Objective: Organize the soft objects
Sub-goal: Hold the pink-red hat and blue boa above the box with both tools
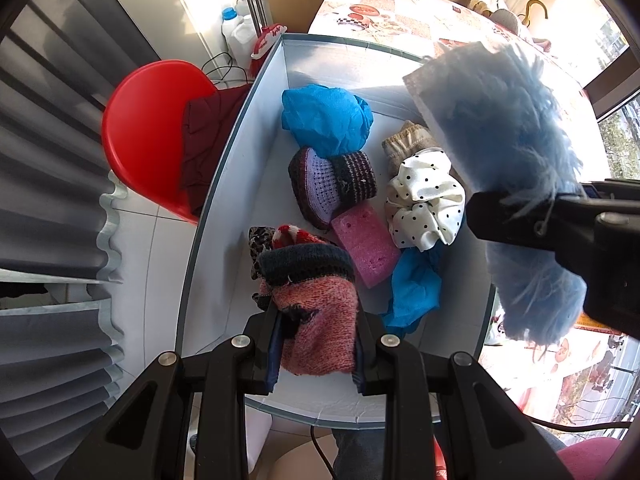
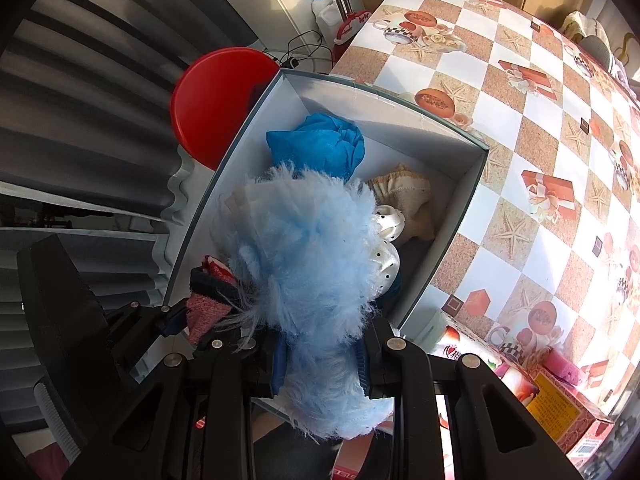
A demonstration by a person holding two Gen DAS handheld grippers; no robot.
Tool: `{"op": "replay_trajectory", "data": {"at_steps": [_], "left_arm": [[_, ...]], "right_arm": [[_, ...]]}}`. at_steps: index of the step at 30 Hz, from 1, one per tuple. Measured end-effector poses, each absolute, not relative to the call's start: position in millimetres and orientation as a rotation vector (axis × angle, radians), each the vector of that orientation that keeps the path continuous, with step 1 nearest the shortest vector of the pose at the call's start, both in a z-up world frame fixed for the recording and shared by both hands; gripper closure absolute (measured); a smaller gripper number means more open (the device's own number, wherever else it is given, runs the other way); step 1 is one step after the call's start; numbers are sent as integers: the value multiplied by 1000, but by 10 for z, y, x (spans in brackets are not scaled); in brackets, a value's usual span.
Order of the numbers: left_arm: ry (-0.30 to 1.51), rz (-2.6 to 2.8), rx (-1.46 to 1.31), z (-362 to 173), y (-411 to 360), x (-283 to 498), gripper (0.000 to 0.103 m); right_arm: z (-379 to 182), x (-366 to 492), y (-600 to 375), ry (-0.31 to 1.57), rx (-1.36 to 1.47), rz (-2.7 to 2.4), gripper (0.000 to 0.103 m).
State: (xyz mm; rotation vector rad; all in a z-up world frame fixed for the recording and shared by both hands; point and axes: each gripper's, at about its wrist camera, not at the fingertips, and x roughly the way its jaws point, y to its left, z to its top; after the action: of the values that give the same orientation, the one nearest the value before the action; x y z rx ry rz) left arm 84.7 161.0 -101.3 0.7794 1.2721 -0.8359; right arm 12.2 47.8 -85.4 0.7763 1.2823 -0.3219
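Note:
My left gripper (image 1: 318, 354) is shut on a pink knitted piece with a dark cuff (image 1: 316, 312), held over the near end of a white box (image 1: 240, 168). My right gripper (image 2: 322, 364) is shut on a fluffy light-blue piece (image 2: 308, 264), held above the box (image 2: 452, 216); it also shows in the left wrist view (image 1: 516, 132). Inside the box lie a blue cloth (image 1: 324, 120), a striped knitted hat (image 1: 332, 184), a pink sponge (image 1: 366, 244), a white polka-dot scrunchie (image 1: 424, 200), a beige cloth (image 1: 408, 140) and a second blue cloth (image 1: 416, 288).
The box stands at the edge of a table with a checkered cloth (image 2: 540, 120). A red chair (image 1: 152, 128) with a dark red garment (image 1: 204, 144) stands left of the box. Plastic bottles (image 1: 240, 28) sit on the floor. Colourful packages (image 2: 560, 404) lie at the table's near right.

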Motion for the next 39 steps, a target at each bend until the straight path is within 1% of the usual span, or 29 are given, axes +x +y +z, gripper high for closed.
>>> {"op": "replay_trajectory", "data": {"at_steps": [39], "left_arm": [[1279,-834,773,-1041,1633,849,73]], "right_arm": [[-855,168,552,1302,762,-322,74]]}}
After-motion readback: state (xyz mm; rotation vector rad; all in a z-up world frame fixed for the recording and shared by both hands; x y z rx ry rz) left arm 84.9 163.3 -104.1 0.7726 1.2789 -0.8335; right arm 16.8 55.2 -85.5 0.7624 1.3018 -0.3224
